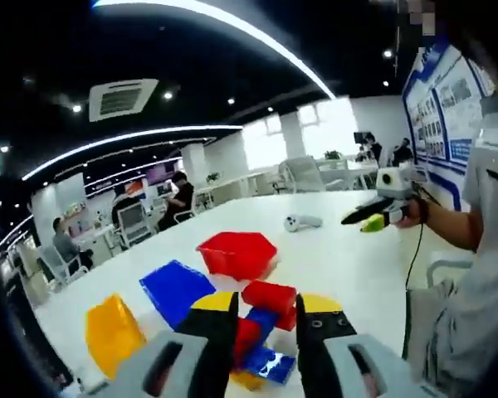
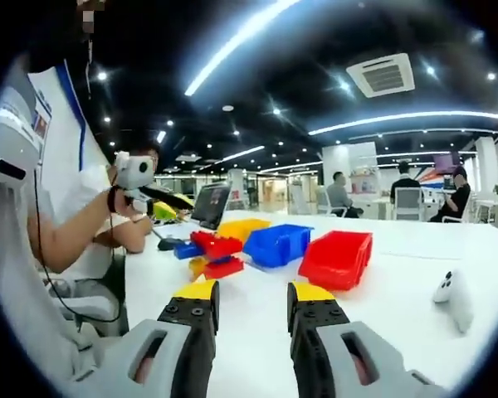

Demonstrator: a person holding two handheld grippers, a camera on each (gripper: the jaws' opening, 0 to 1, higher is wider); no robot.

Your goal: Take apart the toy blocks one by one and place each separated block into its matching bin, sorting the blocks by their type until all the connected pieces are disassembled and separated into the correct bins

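Three bins sit on the white table [image 2: 415, 274]: red bin [image 2: 338, 257], blue bin [image 2: 278, 243], yellow bin [image 2: 242, 226]. We hold left gripper [image 1: 266, 319] clamped on block cluster [image 1: 264, 319]; right gripper [image 2: 251, 311] jaws apart, bins at 12 o'clock.

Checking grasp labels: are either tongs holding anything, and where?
Left tongs clamp the block cluster, lifted off the table, around its red and blue middle. Right tongs are open, empty.
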